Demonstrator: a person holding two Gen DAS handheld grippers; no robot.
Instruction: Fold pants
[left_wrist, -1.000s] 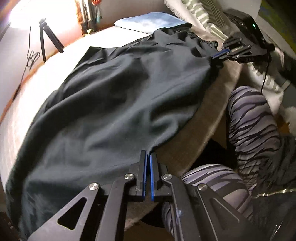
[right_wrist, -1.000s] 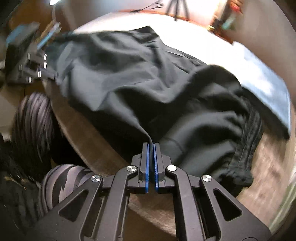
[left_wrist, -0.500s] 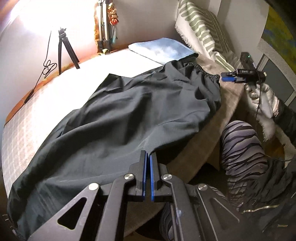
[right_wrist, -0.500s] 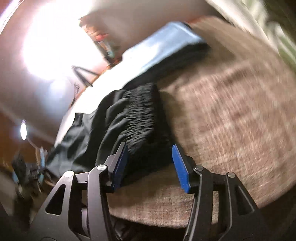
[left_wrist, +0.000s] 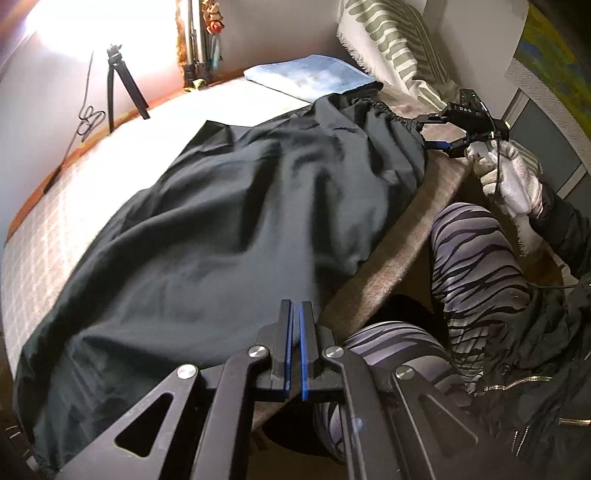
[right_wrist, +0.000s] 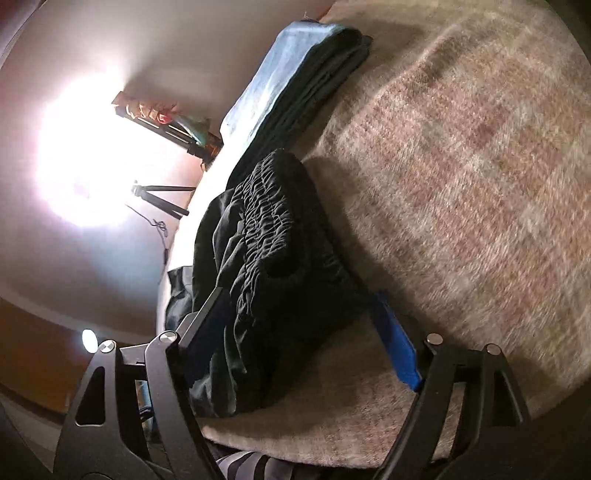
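Observation:
Black pants (left_wrist: 229, 221) lie spread along the bed, their gathered waistband (right_wrist: 273, 236) at the far right end. My left gripper (left_wrist: 295, 306) sits at the near edge of the fabric and is shut on that edge. My right gripper (left_wrist: 430, 132) is at the waistband end, held by a white-gloved hand (left_wrist: 509, 181). In the right wrist view the right gripper (right_wrist: 295, 295) has its jaws wide and opening, with the waistband bunched between them. The blue right pad (right_wrist: 395, 350) stands clear of the cloth.
A folded blue and dark cloth stack (left_wrist: 310, 77) lies beyond the waistband. A tripod (left_wrist: 122, 85) stands by the wall, a striped pillow (left_wrist: 391, 44) at the head. The beige blanket (right_wrist: 461, 184) covers the bed; the person's striped leggings (left_wrist: 476, 266) are against its edge.
The right gripper let go of the pants fabric, rolled over, moved to the waistband and opened wide around it. The left gripper stayed shut and rose slightly.

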